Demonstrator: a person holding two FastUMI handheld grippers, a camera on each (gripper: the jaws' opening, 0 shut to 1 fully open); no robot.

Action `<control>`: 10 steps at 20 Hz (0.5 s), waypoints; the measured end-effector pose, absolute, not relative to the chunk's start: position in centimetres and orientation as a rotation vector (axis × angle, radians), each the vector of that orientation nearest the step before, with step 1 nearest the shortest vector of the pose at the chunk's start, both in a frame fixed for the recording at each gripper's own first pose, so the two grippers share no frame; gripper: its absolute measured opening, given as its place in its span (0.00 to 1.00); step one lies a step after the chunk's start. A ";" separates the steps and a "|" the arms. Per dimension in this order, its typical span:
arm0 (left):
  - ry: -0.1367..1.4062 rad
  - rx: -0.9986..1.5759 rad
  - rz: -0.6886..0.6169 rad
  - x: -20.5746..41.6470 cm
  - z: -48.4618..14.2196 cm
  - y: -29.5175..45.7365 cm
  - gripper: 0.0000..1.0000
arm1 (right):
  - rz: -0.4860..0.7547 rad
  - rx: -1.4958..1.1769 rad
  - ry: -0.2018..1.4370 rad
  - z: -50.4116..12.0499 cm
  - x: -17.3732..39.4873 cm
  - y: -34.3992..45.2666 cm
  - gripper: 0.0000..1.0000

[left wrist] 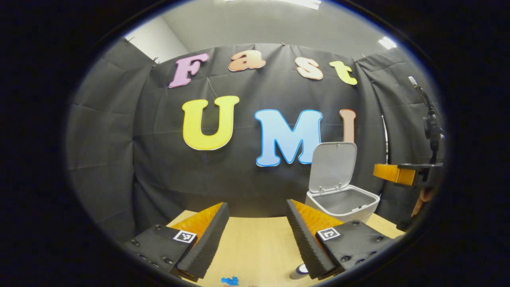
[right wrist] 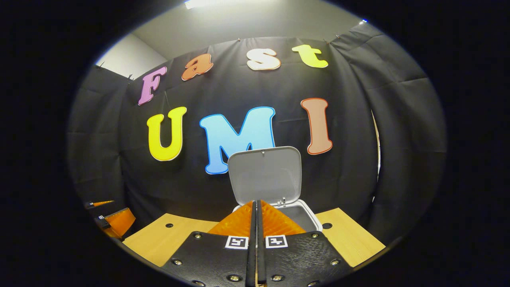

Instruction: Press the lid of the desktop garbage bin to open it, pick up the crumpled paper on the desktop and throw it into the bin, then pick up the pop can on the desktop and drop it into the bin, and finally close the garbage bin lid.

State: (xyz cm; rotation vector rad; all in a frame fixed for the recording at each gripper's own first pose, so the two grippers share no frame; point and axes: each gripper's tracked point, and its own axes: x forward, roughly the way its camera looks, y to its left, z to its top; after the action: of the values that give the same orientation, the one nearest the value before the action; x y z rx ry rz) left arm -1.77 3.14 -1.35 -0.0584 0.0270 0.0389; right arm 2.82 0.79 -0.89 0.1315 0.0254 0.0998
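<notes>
My left gripper [left wrist: 258, 235] hovers over the light wooden table [left wrist: 255, 247], jaws wide, nothing between them. A can-like rim [left wrist: 299, 271] peeks out by its right finger; I cannot tell more. The white plastic desktop bin [left wrist: 342, 203] sits right, lid [left wrist: 332, 165] upright. My right gripper [right wrist: 255, 223] faces the bin, jaws closed together, empty.

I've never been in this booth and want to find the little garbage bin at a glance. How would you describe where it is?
Start at the black cloth wall, then drop to the pale wooden table in front of it. The garbage bin stands near the table's back edge, a small white tub. Its flat lid stands propped upright, showing the empty grey inside.
</notes>
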 end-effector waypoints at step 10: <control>0.107 -0.072 0.037 -2.9 -8.1 5.7 0.97 | 0.117 0.101 -0.004 0.8 0.8 2.0 0.90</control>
State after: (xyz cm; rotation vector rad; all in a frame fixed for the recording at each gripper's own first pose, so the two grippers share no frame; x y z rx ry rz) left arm -2.88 5.71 -8.14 -0.0719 0.1070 0.0375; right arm 0.80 2.03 0.75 0.1007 -0.0043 0.1169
